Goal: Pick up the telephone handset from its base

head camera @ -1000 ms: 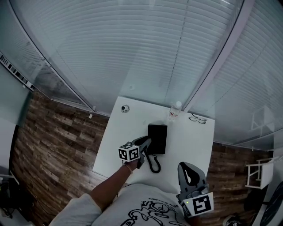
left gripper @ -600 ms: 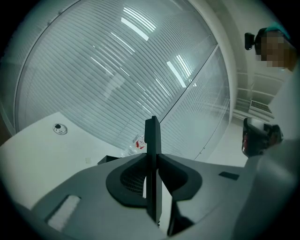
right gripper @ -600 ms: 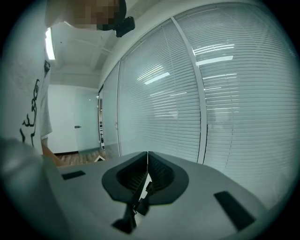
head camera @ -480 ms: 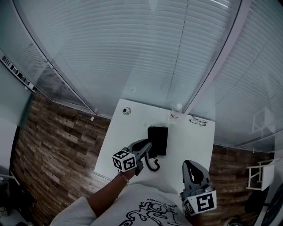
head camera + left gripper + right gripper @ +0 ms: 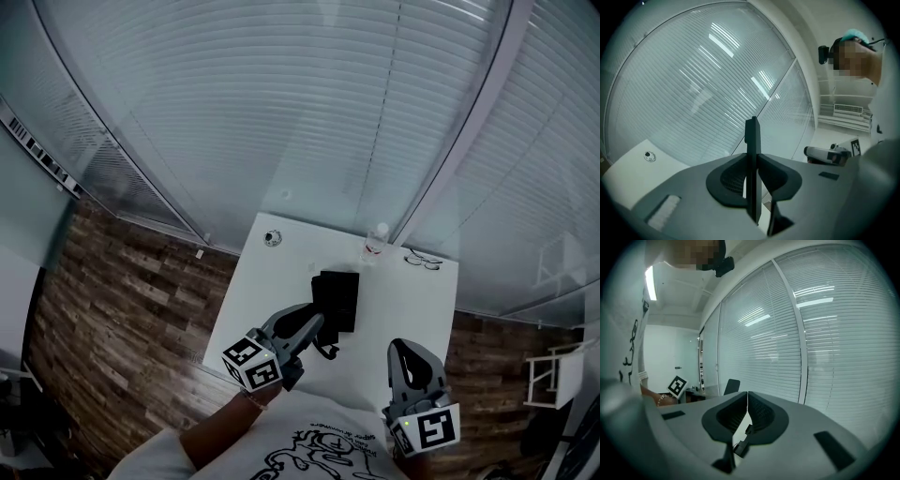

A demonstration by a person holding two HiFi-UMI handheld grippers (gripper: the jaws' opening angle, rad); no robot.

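Observation:
The black telephone base point(image 5: 337, 300) lies in the middle of the white table point(image 5: 403, 309). My left gripper point(image 5: 316, 324) hovers at the base's near left corner, lifted off it. Its jaws are shut on a thin black slab, the handset point(image 5: 752, 136), which stands edge-on between them in the left gripper view. A coiled black cord point(image 5: 327, 350) hangs from it toward the base. My right gripper point(image 5: 410, 353) is held near the table's front right edge, shut and empty; in the right gripper view point(image 5: 746, 397) it points at the blinds.
At the table's far edge stand a clear bottle point(image 5: 376, 242), a pair of glasses point(image 5: 424, 261) and a small round object point(image 5: 272, 238). Glass walls with blinds rise right behind the table. Wood flooring point(image 5: 131, 281) lies to the left.
My left gripper has drawn back toward the person and risen, carrying the handset away from the base's left side. The right gripper has hardly moved.

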